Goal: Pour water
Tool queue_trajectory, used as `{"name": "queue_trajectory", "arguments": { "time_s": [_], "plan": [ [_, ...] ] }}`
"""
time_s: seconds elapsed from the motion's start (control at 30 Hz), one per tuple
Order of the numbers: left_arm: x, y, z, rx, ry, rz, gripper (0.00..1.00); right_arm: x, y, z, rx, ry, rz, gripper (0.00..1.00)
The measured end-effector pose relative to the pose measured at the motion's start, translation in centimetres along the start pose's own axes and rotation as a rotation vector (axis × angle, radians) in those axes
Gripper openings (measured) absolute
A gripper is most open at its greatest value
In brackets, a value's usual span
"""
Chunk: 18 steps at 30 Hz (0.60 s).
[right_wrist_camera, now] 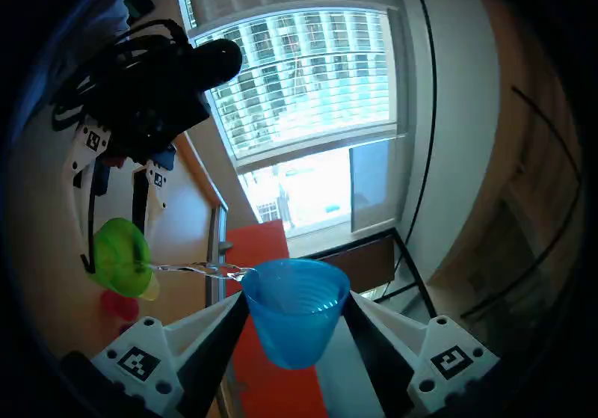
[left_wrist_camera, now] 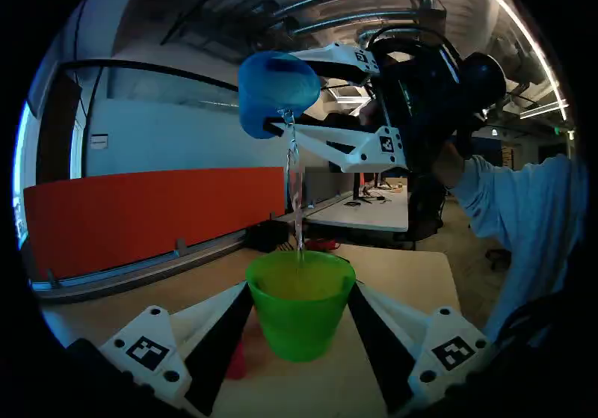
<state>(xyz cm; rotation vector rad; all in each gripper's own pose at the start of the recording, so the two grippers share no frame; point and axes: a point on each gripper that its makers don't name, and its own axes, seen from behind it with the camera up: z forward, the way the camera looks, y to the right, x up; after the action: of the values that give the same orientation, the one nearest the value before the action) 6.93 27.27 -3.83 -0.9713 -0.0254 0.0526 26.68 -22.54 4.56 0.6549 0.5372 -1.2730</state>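
Tilted blue cup [left_wrist_camera: 273,93] above green cup [left_wrist_camera: 300,309]; water stream [left_wrist_camera: 295,186] between

Your green cup [left_wrist_camera: 300,313] hides most of a red thing [left_wrist_camera: 238,360] at 7 o'clock; what it is can't be told. Your sleeve [left_wrist_camera: 523,201] runs off the edge at 3 o'clock.

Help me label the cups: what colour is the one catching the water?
The receiving cup is green; the left gripper view shows it best.
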Motion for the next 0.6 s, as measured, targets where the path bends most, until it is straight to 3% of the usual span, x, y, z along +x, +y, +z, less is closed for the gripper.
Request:
{"name": "queue_trajectory", "arguments": {
  "time_s": [0.6],
  "plan": [
    [0.03,0.12,0.12,0.001,0.0,0.004,0.86,0.72,0.81,0.4,-0.019,0.0,-0.088,0.9]
  ]
}}
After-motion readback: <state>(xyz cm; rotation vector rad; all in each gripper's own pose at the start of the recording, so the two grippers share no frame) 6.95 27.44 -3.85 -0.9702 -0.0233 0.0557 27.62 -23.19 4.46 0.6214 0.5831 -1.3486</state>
